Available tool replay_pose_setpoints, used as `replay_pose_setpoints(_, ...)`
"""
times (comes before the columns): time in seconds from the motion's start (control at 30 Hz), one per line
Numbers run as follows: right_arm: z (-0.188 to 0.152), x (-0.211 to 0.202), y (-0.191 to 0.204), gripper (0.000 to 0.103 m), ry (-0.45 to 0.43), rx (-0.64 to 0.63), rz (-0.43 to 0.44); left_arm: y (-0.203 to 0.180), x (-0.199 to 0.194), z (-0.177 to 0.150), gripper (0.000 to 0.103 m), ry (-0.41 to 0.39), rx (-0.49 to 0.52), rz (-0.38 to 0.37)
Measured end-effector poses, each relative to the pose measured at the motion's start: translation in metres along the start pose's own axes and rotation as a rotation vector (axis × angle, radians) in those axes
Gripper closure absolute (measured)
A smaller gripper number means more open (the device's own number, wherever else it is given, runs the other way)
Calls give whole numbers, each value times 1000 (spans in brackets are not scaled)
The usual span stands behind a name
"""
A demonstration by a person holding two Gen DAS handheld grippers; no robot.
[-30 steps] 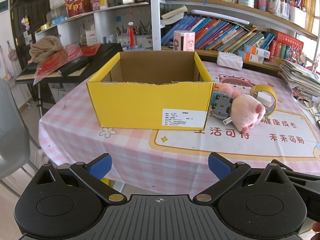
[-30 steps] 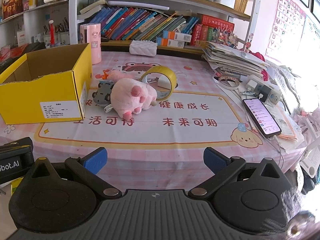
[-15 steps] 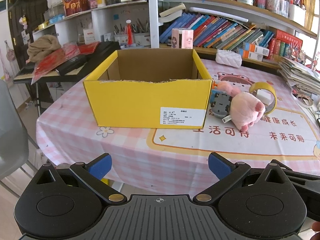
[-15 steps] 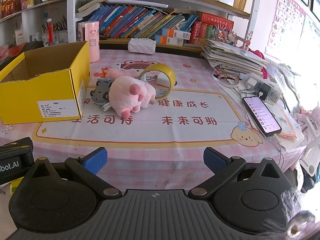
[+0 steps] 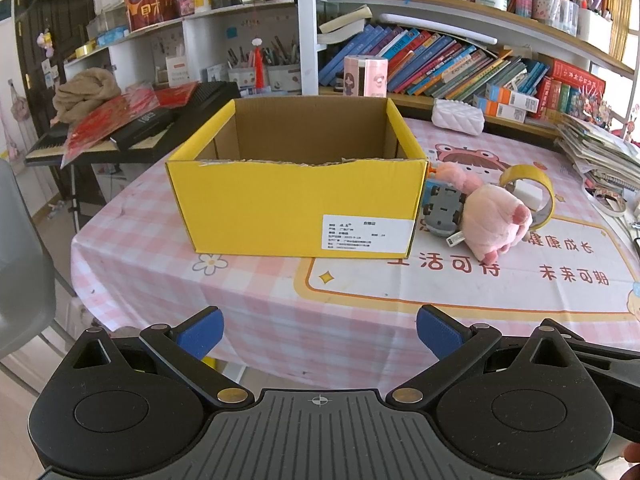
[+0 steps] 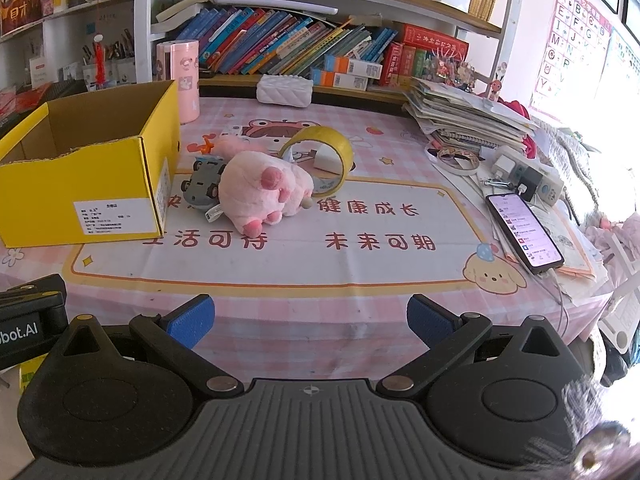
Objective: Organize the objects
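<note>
An open yellow cardboard box [image 5: 296, 208] [image 6: 92, 176] stands on the pink checked tablecloth; its inside looks bare. To its right lie a pink plush pig [image 5: 494, 218] [image 6: 262, 186], a grey toy car [image 5: 442, 210] [image 6: 204, 184] against the pig, and an upright yellow tape roll [image 5: 532, 188] [image 6: 324, 152] behind them. My left gripper [image 5: 319, 330] is open, held off the table's front edge before the box. My right gripper [image 6: 310, 318] is open too, near the front edge, short of the pig. Neither holds anything.
A phone [image 6: 524, 230], power strip [image 6: 528, 174] and paper stack [image 6: 468, 120] crowd the table's right side. A white pouch [image 5: 458, 116] and pink canister [image 6: 178, 80] stand at the back, before bookshelves. A keyboard [image 5: 132, 136] sits left of the table. A grey chair [image 5: 20, 264] is at far left.
Both grippers have risen and tilted slightly, so the box and toys sit a little lower and closer in view. Nothing on the table has moved.
</note>
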State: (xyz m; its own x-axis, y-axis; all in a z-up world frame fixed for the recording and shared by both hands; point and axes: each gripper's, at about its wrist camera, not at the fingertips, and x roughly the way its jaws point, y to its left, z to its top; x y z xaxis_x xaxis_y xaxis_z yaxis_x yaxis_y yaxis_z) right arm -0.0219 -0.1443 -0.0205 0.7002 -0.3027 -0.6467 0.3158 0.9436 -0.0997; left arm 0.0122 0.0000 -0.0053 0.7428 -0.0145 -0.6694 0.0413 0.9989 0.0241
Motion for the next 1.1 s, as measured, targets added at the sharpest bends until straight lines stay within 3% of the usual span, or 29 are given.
replay_pose_setpoints(1.1,0,5,-1,0,27,3,-10,-2,7,2,0,16,17,-23)
